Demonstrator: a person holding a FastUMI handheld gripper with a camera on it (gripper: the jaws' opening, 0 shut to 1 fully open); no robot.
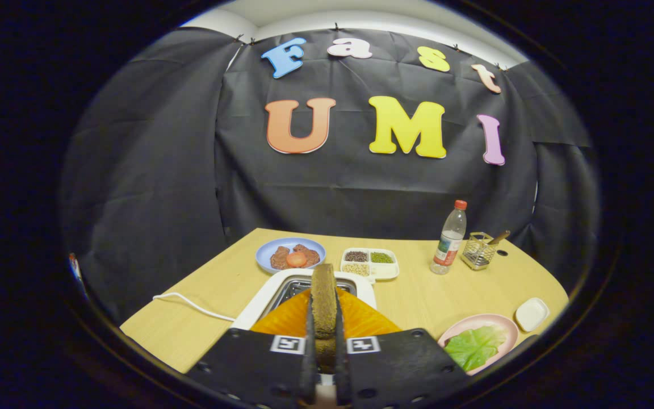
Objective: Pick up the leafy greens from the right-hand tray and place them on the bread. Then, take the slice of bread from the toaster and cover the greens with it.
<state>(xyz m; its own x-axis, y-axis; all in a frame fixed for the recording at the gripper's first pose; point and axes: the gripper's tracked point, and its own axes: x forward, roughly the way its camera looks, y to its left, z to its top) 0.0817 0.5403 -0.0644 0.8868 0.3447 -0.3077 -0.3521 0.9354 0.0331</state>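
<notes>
The gripper (pixel 325 341) pinches a brown slice of bread (pixel 323 304) edge-on, both fingers (pixel 309 346) pressed on its flat sides; the slice stands upright between them and rises past their tips. Just under it lies an orange plate (pixel 361 318), and just beyond that the white toaster (pixel 270 292), its slot open below the slice; a white cord (pixel 191 304) runs off to the left across the wooden table (pixel 418 295). To the right of the fingers sits a pink plate (pixel 503 326) with a green leaf (pixel 474 346), a small white dish (pixel 531 313) beside it. Farther back stand a blue plate (pixel 267 250) with meat and tomato, a divided tray (pixel 386 270) of grains, a bottle (pixel 449 238) and a wire basket (pixel 477 250)
</notes>
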